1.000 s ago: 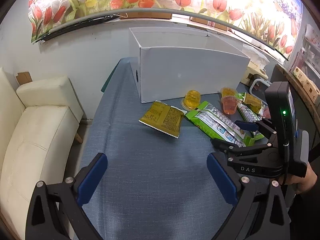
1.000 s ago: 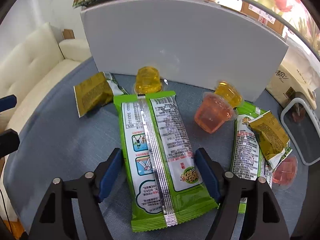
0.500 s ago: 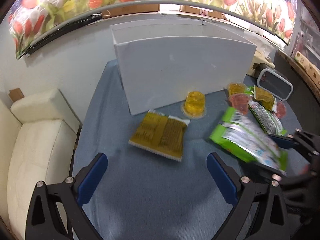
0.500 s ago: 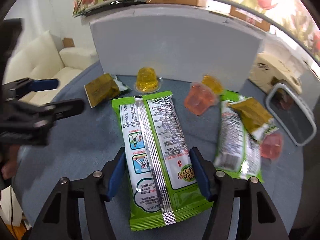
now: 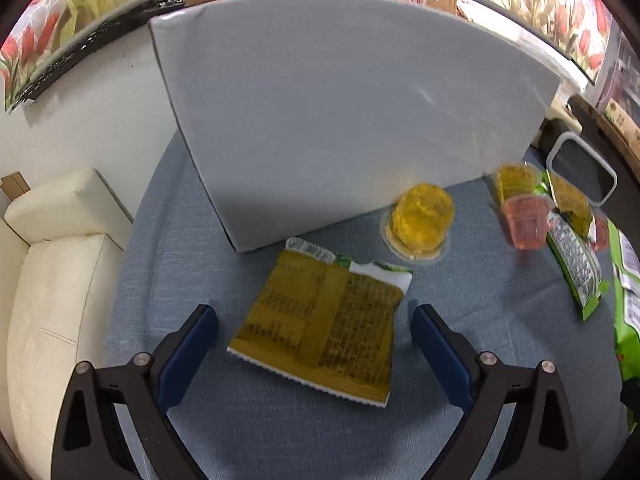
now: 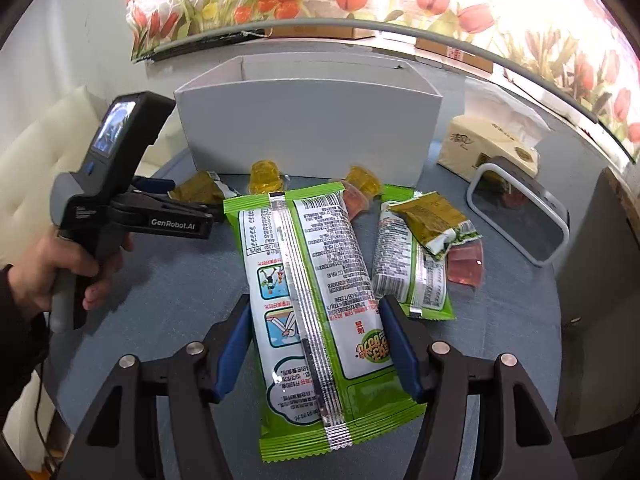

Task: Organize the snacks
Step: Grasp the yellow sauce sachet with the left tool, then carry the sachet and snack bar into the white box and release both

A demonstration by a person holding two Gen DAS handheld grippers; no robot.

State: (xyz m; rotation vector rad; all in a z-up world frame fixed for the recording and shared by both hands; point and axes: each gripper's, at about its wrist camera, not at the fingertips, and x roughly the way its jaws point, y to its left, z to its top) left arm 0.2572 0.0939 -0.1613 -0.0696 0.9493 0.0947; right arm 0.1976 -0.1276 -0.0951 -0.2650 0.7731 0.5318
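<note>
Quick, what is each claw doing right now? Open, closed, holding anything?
Left claw: open, straddling the yellow snack packet, not gripping.
Right claw: closed on the big green snack packet.

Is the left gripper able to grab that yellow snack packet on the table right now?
Probably yes: the left gripper is open, its pads either side of the yellow snack packet, which lies flat with nothing covering it.

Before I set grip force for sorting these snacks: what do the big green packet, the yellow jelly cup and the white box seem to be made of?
Big green packet: thin glossy plastic film, judging by the shiny silver back seam and crimped ends. Yellow jelly cup: clear, probably rigid plastic, since the jelly shows through and a flat rim flares at the base. White box: matte card or paperboard, likely, from thin, folded walls.
</note>
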